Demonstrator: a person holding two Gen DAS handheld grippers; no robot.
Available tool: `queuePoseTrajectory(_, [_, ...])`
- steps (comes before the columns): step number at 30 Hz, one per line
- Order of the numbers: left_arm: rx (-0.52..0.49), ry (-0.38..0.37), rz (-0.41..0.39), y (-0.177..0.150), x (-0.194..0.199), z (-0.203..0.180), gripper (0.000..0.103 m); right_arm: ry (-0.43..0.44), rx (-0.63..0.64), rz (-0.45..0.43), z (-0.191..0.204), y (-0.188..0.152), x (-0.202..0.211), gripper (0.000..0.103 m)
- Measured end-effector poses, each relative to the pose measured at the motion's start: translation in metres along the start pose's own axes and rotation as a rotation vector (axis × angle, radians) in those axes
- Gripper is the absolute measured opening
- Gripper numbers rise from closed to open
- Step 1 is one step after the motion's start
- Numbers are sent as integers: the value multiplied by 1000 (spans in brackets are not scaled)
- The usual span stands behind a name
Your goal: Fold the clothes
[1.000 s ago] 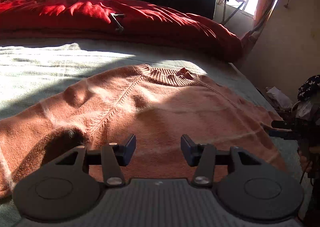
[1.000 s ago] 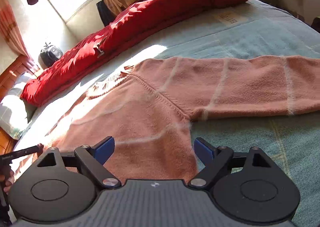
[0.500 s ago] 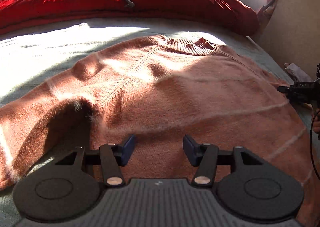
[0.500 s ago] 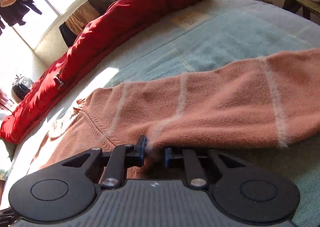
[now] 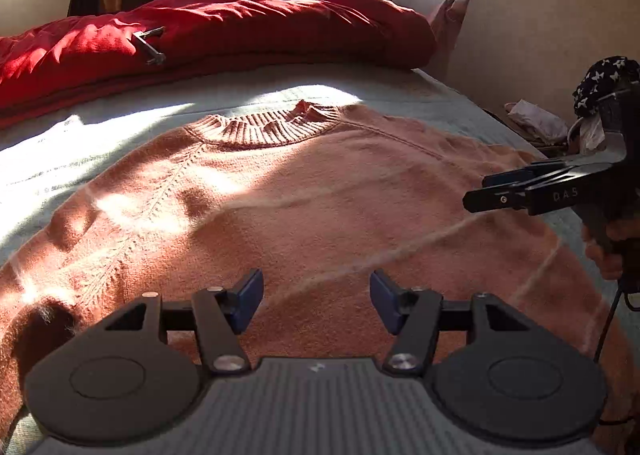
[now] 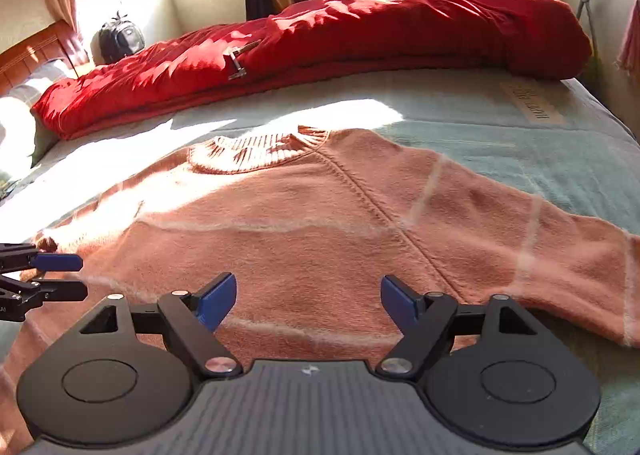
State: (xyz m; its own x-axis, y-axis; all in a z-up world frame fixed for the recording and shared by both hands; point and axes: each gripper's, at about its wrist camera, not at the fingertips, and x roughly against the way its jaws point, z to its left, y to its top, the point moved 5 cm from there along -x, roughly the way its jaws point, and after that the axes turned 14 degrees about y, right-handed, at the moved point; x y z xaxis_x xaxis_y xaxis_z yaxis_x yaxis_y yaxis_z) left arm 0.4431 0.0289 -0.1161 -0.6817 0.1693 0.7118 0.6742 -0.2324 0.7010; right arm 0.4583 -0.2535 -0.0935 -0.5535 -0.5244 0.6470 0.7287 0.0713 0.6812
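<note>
On bed (image 6: 500, 123), sweater's right sleeve (image 6: 540, 239) seemingly flat.

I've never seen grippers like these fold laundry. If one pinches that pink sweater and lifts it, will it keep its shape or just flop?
Probably flop: the sweater lies soft and rumpled on the bed, its sleeve limp. The fuzzy knit likely grips well between the fingers rather than slipping. It looks thick, so it may sag heavily from one pinch.
</note>
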Motion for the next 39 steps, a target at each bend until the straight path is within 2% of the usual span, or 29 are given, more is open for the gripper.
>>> queuePoseTrajectory(1, [-25,-2,-1,-1,-4,-6,62,-5,34,36,7,-5,-13,83])
queuePoseTrajectory(4, [-82,-10,-3,-6,-14,-18,63,-57,126,98,15,-24,-35,103])
queuePoseTrajectory(8, [-3,-36,6,-17,0,10,64,-35,100,68,11,-29,-31,103])
queuePoseTrajectory(18, [76,79,57,-48,34,57,66,-27,101,63,9,-29,-33,103])
queuePoseTrajectory(21, [64,104,45,-44,44,49,66,-32,117,71,11,-27,-34,103])
queuePoseTrajectory(23, [37,98,8,-36,51,37,66,-44,104,93,14,-22,-29,103])
queuePoseTrajectory(26, [13,16,-40,-24,54,15,70,-21,107,79,33,-16,-11,103])
queuePoseTrajectory(28, [-8,-14,-36,-23,47,0,72,16,154,57,52,-17,2,103])
queuePoseTrajectory(31, [-66,28,5,-33,33,-16,72,24,195,124,66,-35,-2,103])
queuePoseTrajectory(33, [-96,67,24,-42,29,-22,73,0,203,181,66,-55,-12,103])
queuePoseTrajectory(35, [-105,84,40,-50,34,-20,73,-22,222,153,65,-67,-12,103])
queuePoseTrajectory(39, [-81,118,75,-77,62,-7,75,-25,182,130,60,-75,2,103])
